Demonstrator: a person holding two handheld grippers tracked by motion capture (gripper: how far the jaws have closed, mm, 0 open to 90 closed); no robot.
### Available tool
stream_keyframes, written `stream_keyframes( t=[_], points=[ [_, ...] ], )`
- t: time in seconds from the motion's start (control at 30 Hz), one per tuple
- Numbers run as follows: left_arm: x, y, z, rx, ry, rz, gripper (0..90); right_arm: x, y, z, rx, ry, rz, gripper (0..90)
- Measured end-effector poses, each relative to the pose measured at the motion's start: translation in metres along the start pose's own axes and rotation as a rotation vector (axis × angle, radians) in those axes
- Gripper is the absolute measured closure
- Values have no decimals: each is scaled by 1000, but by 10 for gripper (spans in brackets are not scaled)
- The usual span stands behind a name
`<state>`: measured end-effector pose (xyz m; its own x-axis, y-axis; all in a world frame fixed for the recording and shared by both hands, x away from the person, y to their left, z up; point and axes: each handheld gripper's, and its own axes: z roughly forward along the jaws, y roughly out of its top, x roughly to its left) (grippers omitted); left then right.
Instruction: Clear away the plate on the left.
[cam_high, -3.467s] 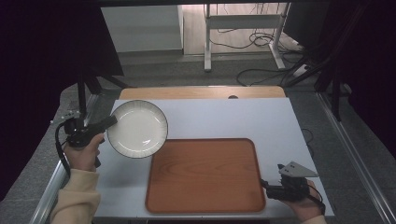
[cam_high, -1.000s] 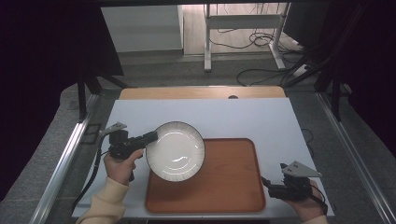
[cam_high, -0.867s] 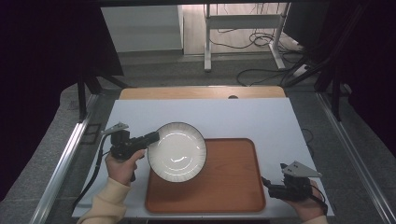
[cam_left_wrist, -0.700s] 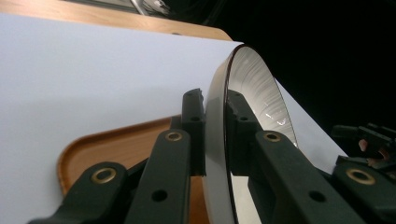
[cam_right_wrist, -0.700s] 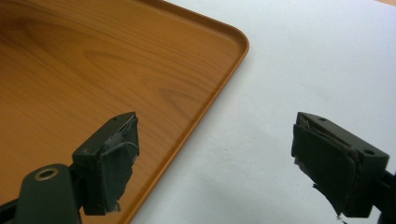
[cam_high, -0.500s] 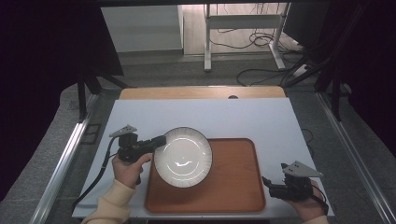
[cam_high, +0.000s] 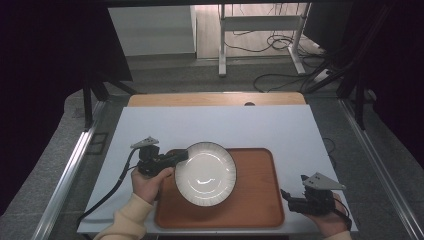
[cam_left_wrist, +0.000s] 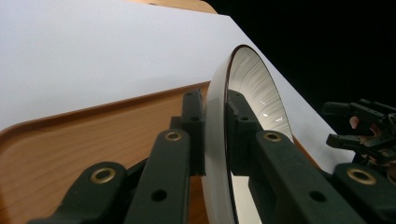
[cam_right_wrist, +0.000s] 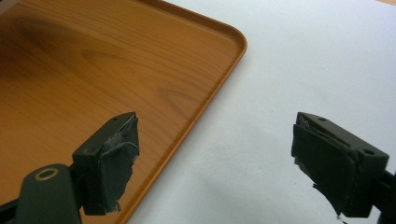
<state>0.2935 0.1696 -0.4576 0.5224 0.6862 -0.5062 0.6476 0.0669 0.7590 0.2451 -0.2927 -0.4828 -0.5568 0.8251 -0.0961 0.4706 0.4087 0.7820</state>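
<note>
Left gripper (cam_high: 181, 155) clamps the left rim of the white plate (cam_high: 205, 173), one jaw on each face of the rim (seen edge-on in the left gripper view), with the plate over the left half of the wooden tray (cam_high: 250, 200); contact with the tray cannot be told. Right gripper (cam_high: 286, 195) sits at the tray's near right corner on the white table (cam_high: 210, 125), jaws wide apart, holding nothing.
</note>
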Motion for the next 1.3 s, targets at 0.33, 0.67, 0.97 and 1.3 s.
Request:
stream_keyframes(
  t=[0.33, 0.67, 0.97, 1.3],
  points=[
    [-6, -4, 17, 31, -30, -9, 806, 0, 0, 1, 2, 1, -3, 149],
    [-9, -11, 43, 84, -49, -19, 804, 0, -1, 2, 8, 3, -4, 149],
    [2, -21, 64, 142, -58, -46, 803, 1, 0, 4, 16, 9, -11, 149],
    [15, -22, 77, 193, -29, -66, 812, 2, -1, 4, 21, 18, -16, 148]
  ],
)
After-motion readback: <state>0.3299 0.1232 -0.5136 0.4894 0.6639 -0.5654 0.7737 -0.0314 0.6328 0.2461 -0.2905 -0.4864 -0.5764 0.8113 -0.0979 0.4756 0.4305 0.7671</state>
